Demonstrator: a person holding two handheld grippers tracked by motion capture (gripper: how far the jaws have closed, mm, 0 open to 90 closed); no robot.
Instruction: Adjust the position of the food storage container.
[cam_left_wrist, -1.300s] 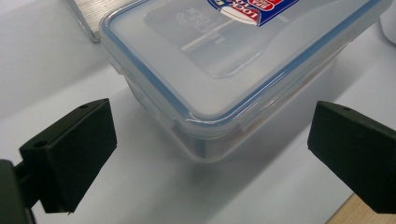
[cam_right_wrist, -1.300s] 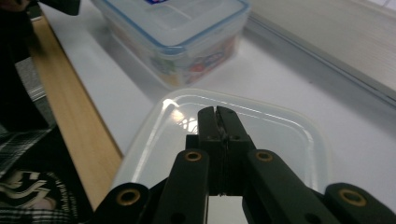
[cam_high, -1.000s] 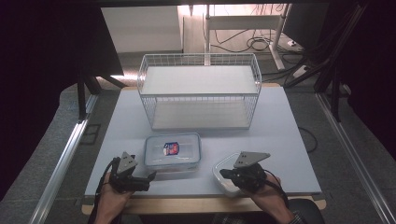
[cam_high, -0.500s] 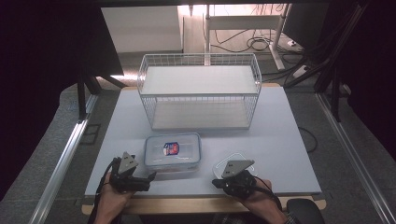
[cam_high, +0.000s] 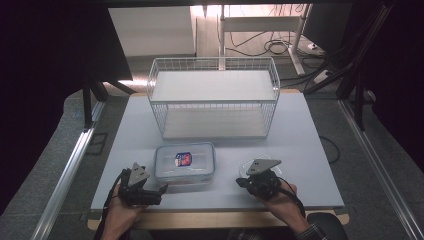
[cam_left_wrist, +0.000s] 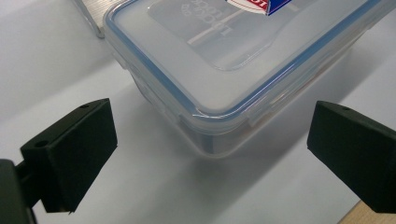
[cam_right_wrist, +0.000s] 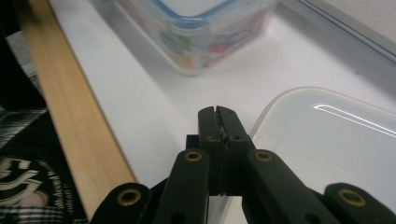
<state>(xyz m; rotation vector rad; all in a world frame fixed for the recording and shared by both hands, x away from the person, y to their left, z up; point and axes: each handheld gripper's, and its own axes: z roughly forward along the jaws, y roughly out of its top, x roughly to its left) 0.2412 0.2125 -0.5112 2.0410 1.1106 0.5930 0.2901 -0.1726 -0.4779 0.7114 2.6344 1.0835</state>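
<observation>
left tongs (cam_left_wrist: 210, 158): jaws wide apart, empty, at the near-left corner of the lidded container (cam_high: 184, 161) | right tongs (cam_right_wrist: 218, 114): jaws pressed together, nothing between them, near-right of the container, touching the edge of a clear lid (cam_right_wrist: 327, 140) | container: on the table (cam_high: 310, 145), just before the wire basket (cam_high: 214, 100), label sticker (cam_high: 183, 159) on its lid

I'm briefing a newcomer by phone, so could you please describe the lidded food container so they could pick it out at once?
Start at the white wire basket at the back of the table. Directly in front of it, near the front edge, sits the rectangular clear container. Unlike the plain translucent lid lying to its right, it has a blue-rimmed lid and a red-and-blue label.
</observation>
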